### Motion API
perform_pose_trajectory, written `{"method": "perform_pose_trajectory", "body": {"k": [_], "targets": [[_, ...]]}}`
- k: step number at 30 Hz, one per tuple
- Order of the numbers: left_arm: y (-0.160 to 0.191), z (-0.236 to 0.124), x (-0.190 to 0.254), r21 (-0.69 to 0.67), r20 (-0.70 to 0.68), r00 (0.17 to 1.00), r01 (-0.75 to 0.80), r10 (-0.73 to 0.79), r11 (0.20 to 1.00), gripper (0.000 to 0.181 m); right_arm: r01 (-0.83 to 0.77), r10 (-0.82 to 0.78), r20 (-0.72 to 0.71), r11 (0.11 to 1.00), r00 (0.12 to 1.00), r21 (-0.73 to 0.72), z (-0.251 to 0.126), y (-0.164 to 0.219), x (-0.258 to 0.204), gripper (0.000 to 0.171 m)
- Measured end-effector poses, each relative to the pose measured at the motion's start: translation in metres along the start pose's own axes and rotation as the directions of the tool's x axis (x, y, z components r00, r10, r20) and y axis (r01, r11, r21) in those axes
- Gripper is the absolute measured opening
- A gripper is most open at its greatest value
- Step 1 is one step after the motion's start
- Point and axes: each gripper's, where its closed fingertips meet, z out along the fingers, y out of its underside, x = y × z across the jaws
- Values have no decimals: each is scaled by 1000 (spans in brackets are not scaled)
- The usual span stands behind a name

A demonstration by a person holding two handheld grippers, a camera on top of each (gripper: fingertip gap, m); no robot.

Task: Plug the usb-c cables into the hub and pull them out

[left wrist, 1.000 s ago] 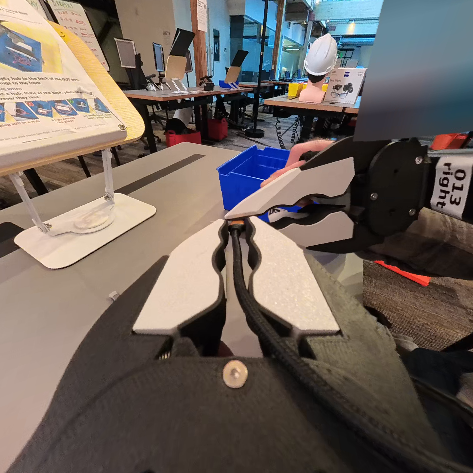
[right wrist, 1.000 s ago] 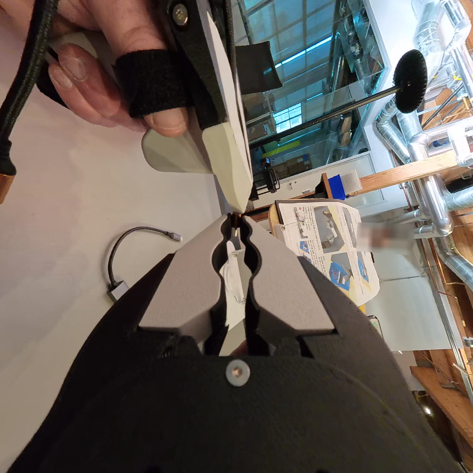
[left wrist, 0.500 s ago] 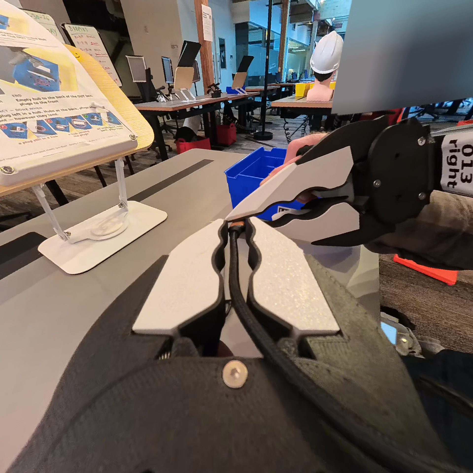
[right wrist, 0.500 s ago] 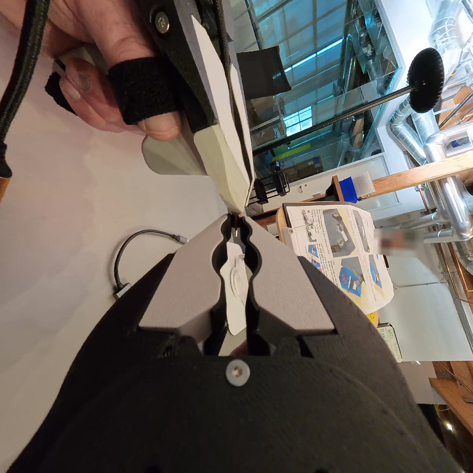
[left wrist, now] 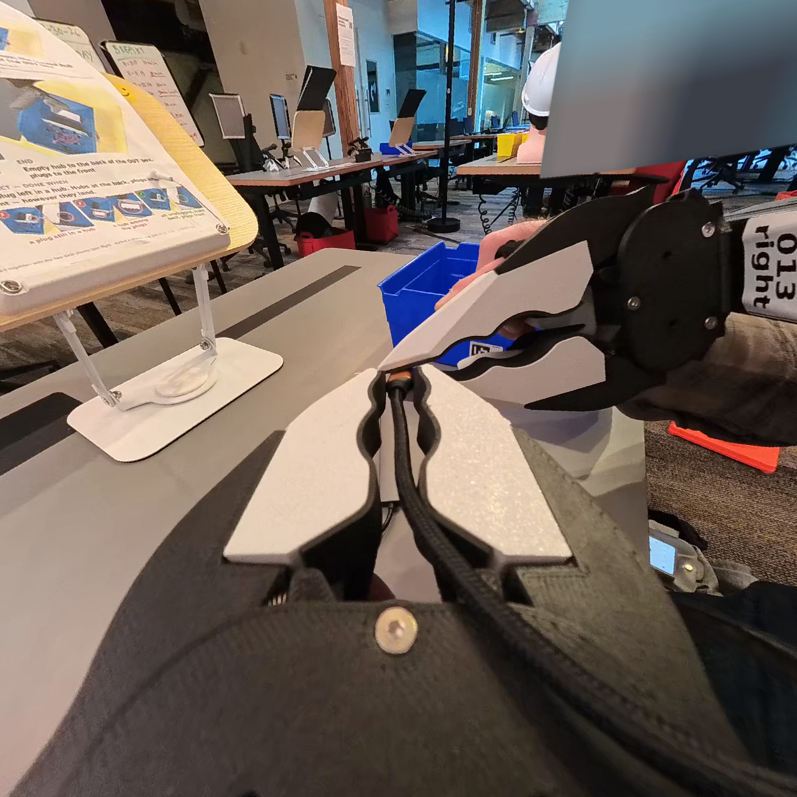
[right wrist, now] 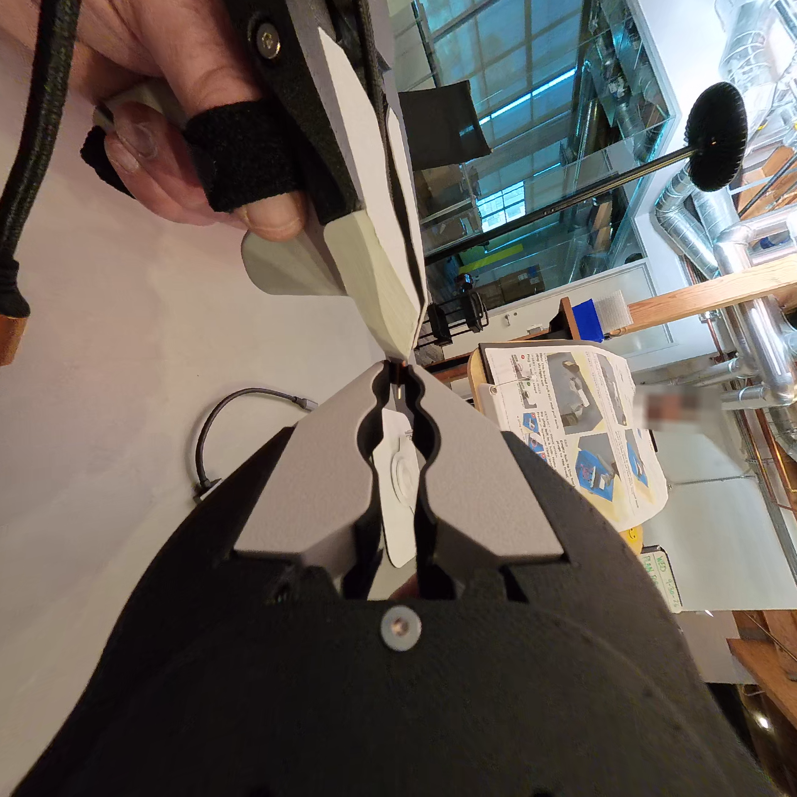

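Observation:
My left gripper [left wrist: 397, 374] is shut on a black braided USB-C cable [left wrist: 403, 435] just behind its copper-collared plug [left wrist: 399, 379]. My right gripper [right wrist: 396, 371] comes in from the right in the left wrist view [left wrist: 496, 319], tip to tip with the left. It is pinched shut on the same plug [right wrist: 399, 373]. The left gripper [right wrist: 388, 276] and the hand holding it show at the top of the right wrist view. The cable's other copper end [right wrist: 8, 332] hangs at the left edge. The hub's grey lead [right wrist: 233, 403] lies on the table, and the hub body is mostly hidden under my right gripper.
An instruction board on a white stand [left wrist: 172, 388] stands on the grey table [left wrist: 108, 539] to the left. A blue bin [left wrist: 418, 293] sits at the table's far right edge, behind the right gripper. An orange object [left wrist: 729, 448] lies on the carpet to the right. The tips of both grippers are at nearly the same place.
Both grippers stay tip to tip on the plug. They have drifted slightly together, so the stand and the hub's lead sit a little differently in frame. Neither grip has changed.

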Motion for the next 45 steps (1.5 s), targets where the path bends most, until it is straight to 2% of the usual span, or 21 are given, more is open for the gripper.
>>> {"method": "perform_pose_trajectory", "body": {"k": [4, 7, 12, 15, 19, 21, 22, 26, 30, 34, 36, 38, 41, 43, 45], "targets": [[0, -2, -6, 14, 9, 999, 35, -35, 999, 12, -8, 8, -27, 1000, 1000, 4, -1, 0, 4, 17], [-4, -8, -14, 42, 21, 997, 78, -79, 996, 12, -46, 46, -43, 999, 998, -1, -5, 4, 10, 21], [-14, -24, -31, 97, 24, 988, 152, -155, 984, 12, -173, 173, -15, 984, 985, -49, -11, 23, 10, 24], [-18, -32, -36, 97, 38, 990, 132, -136, 986, 11, -260, 266, 44, 959, 963, -115, -13, 38, 7, 27], [-22, -38, -35, 88, 33, 993, 113, -117, 990, 11, -392, 434, 153, 887, 888, -245, -19, 62, 2, 34], [-22, -40, -34, 76, 27, 994, 107, -110, 991, 11, -441, 517, 224, 841, 826, -313, -23, 70, -6, 49], [-23, -42, -34, 72, 25, 994, 106, -108, 992, 11, -450, 551, 262, 817, 792, -360, -25, 75, -13, 59], [-22, -46, -30, 57, 13, 995, 102, -103, 993, 11, -373, 569, 407, 802, 714, -467, -29, 86, -34, 72], [-21, -46, -28, 56, 2, 994, 110, -110, 992, 11, -121, 468, 546, 824, 694, -553, -22, 109, -56, 61], [-25, -50, -28, 72, -15, 992, 123, -123, 990, 11, 25, 462, 658, 807, 595, -590, -8, 126, -86, 55], [-27, -53, -30, 83, -15, 991, 132, -131, 988, 11, 102, 444, 674, 787, 591, -609, -2, 136, -93, 48], [-28, -54, -29, 88, -20, 991, 132, -131, 987, 11, 136, 468, 705, 775, 532, -617, 0, 137, -106, 42], [-31, -56, -29, 102, -31, 991, 136, -133, 985, 11, 183, 466, 730, 767, 500, -615, 4, 147, -119, 33], [-33, -58, -31, 109, -29, 991, 137, -134, 985, 11, 165, 464, 727, 776, 507, -609, 9, 147, -120, 30], [-35, -60, -33, 116, -26, 991, 135, -133, 984, 11, 153, 474, 718, 771, 510, -618, 11, 147, -118, 17]]}}
